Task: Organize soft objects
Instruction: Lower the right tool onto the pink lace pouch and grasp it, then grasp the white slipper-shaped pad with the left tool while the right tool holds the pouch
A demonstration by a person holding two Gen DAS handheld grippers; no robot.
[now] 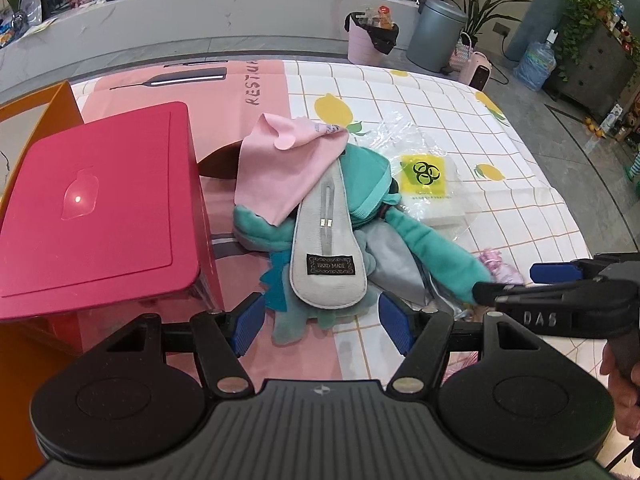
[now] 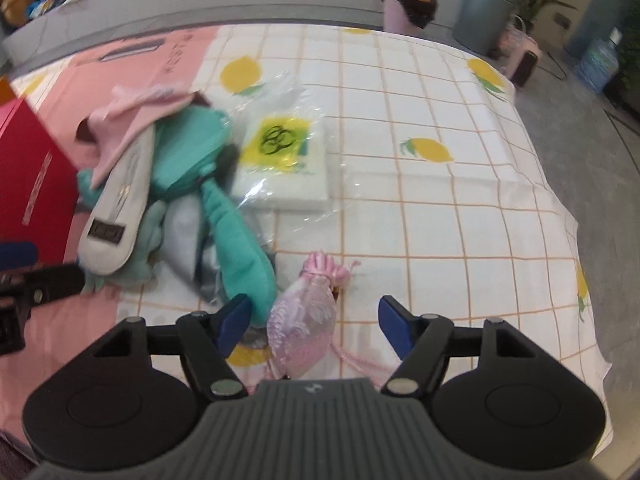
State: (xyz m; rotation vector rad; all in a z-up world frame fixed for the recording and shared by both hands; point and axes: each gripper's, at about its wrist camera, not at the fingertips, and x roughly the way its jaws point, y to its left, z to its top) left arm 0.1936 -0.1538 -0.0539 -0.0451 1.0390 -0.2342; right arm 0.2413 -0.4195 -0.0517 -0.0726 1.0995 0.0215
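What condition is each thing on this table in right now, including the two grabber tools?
Red box: lid shut.
Grey pouch: zipped, atop the pile.
Pink cloth: crumpled, draped over the teal plush toy.
Pink drawstring pouch: tied shut, between the right gripper jaws.
Left gripper: open, empty.
Right gripper: open.

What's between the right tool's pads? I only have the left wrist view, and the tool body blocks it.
Observer: A pink satin pouch lies between the pads of the right tool. The pads stand apart and do not press on it.
Operator: Anything else in there?
Observer: The teal plush's limb ends by the pad at picture left. I can't tell if they touch.
Operator: Pouch closed?
Observer: Yes, its neck is cinched, and a pink cord trails from it toward the camera.
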